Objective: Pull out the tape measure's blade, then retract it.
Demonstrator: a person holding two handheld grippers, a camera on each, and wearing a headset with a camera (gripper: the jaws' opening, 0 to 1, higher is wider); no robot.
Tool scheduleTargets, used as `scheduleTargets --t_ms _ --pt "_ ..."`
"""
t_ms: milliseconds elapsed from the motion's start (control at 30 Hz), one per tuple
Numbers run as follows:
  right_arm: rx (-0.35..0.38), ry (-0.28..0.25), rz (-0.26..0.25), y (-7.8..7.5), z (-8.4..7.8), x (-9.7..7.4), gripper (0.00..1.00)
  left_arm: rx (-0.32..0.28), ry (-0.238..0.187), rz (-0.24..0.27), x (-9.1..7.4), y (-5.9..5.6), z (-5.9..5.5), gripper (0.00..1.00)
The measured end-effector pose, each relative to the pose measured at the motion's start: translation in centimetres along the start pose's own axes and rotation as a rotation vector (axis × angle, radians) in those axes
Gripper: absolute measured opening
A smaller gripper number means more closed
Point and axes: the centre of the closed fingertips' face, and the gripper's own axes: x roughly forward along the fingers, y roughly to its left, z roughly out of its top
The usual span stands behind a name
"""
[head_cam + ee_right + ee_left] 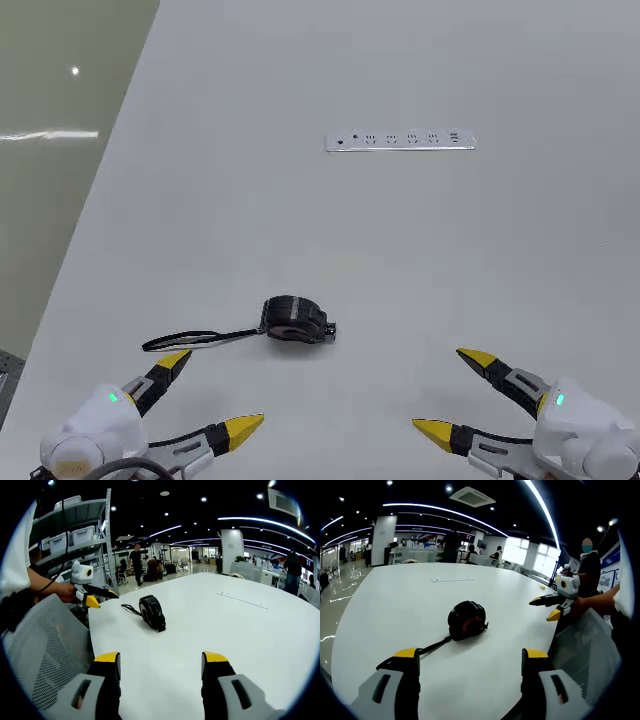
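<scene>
A black tape measure lies on the white table, its black wrist strap trailing to the left. Its blade is fully inside the case. The same tape measure lies ahead of the left gripper's jaws, and the tape measure sits ahead and to the left of the right gripper's jaws. My left gripper is open at the near left, just short of the strap. My right gripper is open at the near right, well apart from the case. Both hold nothing.
A white power strip lies flat farther back on the table. The table's left edge runs diagonally beside a shiny floor. A mesh chair back and a shelving rack stand behind the near edge; people stand in the background.
</scene>
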Motion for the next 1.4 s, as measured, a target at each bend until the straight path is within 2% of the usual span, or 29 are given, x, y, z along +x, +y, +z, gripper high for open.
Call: scheduleTargets --t_ms 333,600,933,1400 --pt "-0.006 0.0 0.027 -0.2 0.3 0.7 0.64 0.022 0.018 -0.021 0.7 0.5 0.4 0.82" --pt "-0.026 0.0 0.059 -0.2 0.5 1.3 0.62 0.08 0.053 -0.06 1.7 0.2 0.5 0.83" --pt "-0.043 0.001 0.115 -0.2 0.9 2.7 0.61 0.114 0.071 -0.108 2.7 0.4 1.1 0.82" --pt "-0.062 -0.012 0.165 -0.3 1.3 4.1 0.6 0.194 0.109 -0.18 4.3 -0.2 1.3 0.8"
